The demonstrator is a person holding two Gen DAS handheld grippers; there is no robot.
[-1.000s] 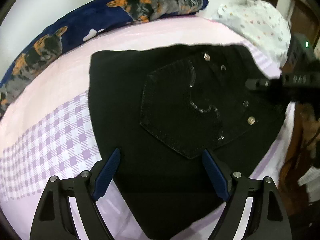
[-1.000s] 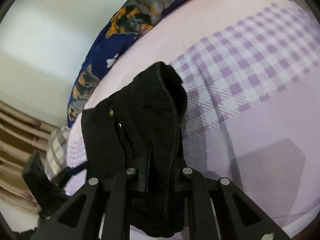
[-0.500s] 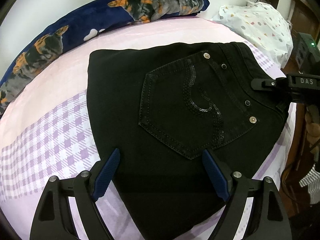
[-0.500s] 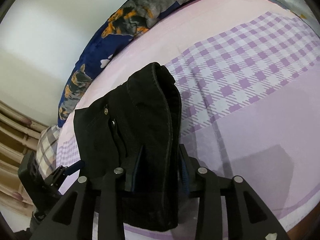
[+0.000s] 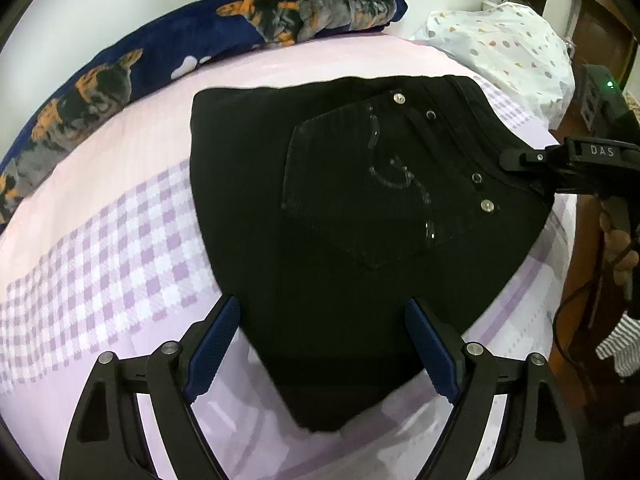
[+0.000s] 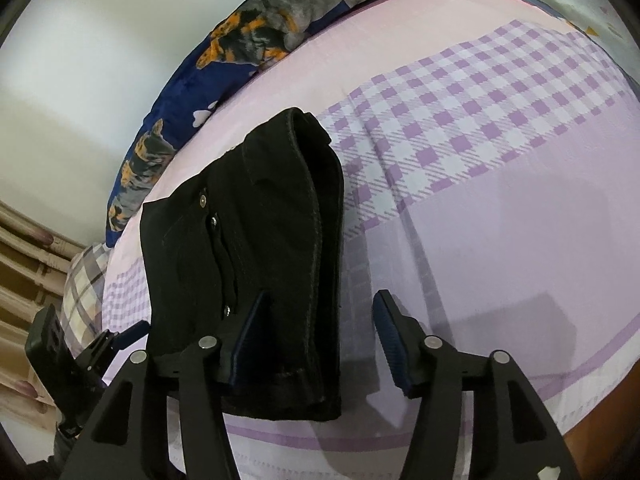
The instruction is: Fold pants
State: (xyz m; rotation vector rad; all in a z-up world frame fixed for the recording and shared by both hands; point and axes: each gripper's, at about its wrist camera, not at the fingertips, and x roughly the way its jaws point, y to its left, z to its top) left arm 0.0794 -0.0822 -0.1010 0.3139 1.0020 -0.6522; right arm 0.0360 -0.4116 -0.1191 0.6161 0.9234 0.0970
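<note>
Pants (image 5: 360, 216) lie folded on the bed (image 5: 100, 248). Right gripper (image 6: 320, 340) has just been opening, fingers off the waistband between them; left gripper (image 5: 320, 344) hovers open. Release step; next, probably withdraw and smooth.

The pants (image 5: 360, 240) pocket stitching is motion-blurred (left view), and the navy blanket (image 5: 120, 80) runs off-frame.

The pink and lilac checked bedsheet (image 6: 500, 168) lies bare and open beside the folded black denim pants (image 5: 360, 216). A long navy dog-print pillow (image 5: 132, 76) blocks the far edge, and a white dotted pillow (image 5: 508, 36) closes the corner.
</note>
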